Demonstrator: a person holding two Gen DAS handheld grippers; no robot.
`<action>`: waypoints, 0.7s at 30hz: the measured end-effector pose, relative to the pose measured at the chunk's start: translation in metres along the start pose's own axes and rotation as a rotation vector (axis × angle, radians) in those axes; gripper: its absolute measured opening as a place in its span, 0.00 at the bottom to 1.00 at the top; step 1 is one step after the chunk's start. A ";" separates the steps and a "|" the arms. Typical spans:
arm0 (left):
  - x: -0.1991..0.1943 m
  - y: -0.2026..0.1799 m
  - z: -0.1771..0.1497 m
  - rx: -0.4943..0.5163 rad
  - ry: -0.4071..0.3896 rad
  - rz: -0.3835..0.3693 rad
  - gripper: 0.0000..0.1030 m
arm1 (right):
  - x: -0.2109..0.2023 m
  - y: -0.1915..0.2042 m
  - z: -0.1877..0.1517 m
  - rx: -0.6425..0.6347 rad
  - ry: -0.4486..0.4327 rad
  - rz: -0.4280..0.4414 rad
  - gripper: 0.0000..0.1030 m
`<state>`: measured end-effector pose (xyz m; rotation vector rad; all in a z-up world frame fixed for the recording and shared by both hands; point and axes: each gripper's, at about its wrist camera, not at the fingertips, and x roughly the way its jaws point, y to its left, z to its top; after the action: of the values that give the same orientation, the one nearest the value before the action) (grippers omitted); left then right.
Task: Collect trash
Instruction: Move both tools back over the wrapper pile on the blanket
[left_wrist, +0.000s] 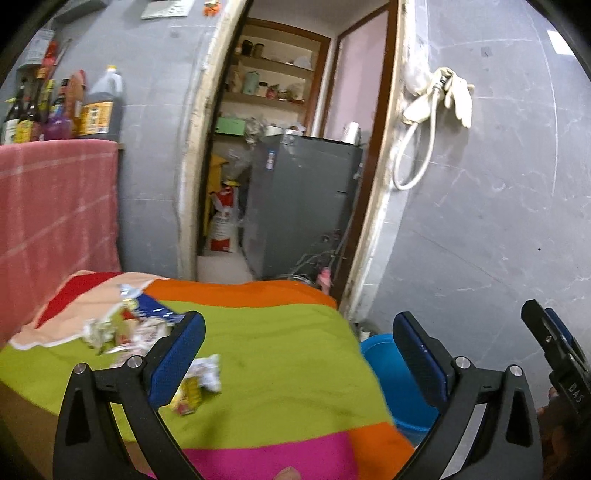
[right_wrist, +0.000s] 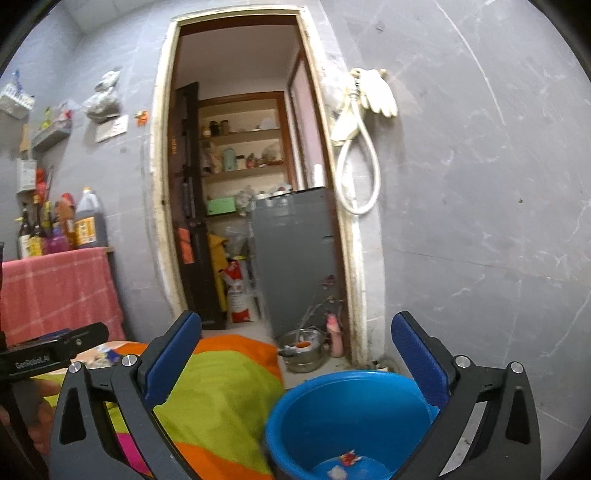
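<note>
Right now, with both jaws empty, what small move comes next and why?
Probably swing the left gripper down onto the crumpled yellow-and-white wrapper on the striped cloth. It lies nearest, while the round blue plastic bucket already holds scraps.

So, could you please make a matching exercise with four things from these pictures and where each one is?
Things:
1. blue bucket
2. crumpled wrappers
3. white gloves
4. steel pot

Places:
a. hanging on the wall, right of the doorway
b. on the floor beside the striped cloth
c. on the floor at the foot of the doorway
d. lying on the striped cloth

Right pairs: 1-b, 2-d, 3-a, 4-c
</note>
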<state>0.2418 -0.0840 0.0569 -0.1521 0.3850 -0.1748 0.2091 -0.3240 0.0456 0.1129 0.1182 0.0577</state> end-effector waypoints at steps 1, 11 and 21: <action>-0.005 0.005 -0.001 -0.003 -0.002 0.011 0.97 | -0.002 0.005 0.000 -0.007 0.001 0.009 1.00; -0.046 0.061 -0.024 -0.017 0.024 0.143 0.97 | -0.004 0.065 -0.007 -0.060 0.053 0.114 1.00; -0.055 0.107 -0.049 -0.035 0.115 0.239 0.97 | 0.016 0.107 -0.035 -0.085 0.171 0.199 1.00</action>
<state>0.1875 0.0254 0.0122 -0.1297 0.5173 0.0592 0.2157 -0.2132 0.0219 0.0343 0.2751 0.2710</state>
